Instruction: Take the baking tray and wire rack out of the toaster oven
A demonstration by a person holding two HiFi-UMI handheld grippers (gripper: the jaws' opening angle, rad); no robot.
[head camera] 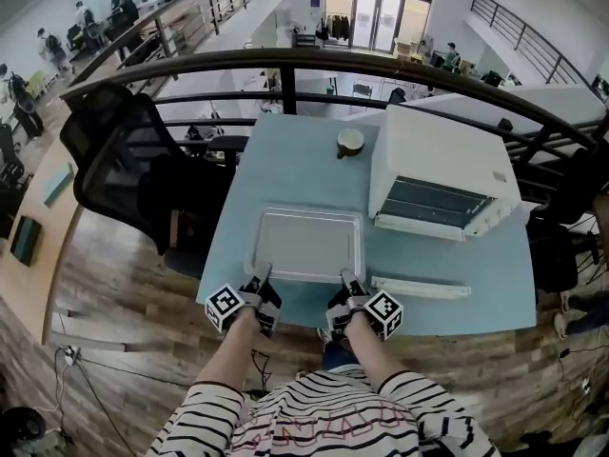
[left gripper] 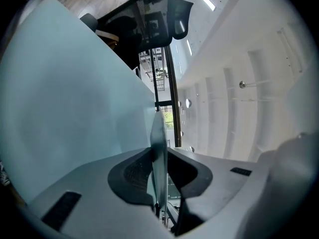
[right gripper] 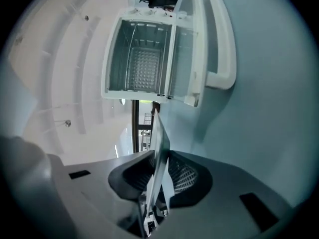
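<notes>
The silver baking tray (head camera: pixel 306 244) lies flat over the light blue table (head camera: pixel 285 160), left of the white toaster oven (head camera: pixel 428 155). My left gripper (head camera: pixel 264 279) is shut on the tray's near rim at its left end, and my right gripper (head camera: pixel 348 282) is shut on the same rim at its right end. In the left gripper view the tray's edge (left gripper: pixel 158 148) stands between the pads. The right gripper view shows the tray's rim (right gripper: pixel 159 148) clamped the same way, and beyond it the open oven (right gripper: pixel 144 59) with a wire rack (right gripper: pixel 144 71) inside.
The oven's glass door hangs open toward me, its white handle (head camera: pixel 419 288) near the table's front edge. A small round cup (head camera: pixel 350 142) stands at the back of the table. A black office chair (head camera: pixel 124 160) is left of the table, and a dark railing (head camera: pixel 285 65) runs behind.
</notes>
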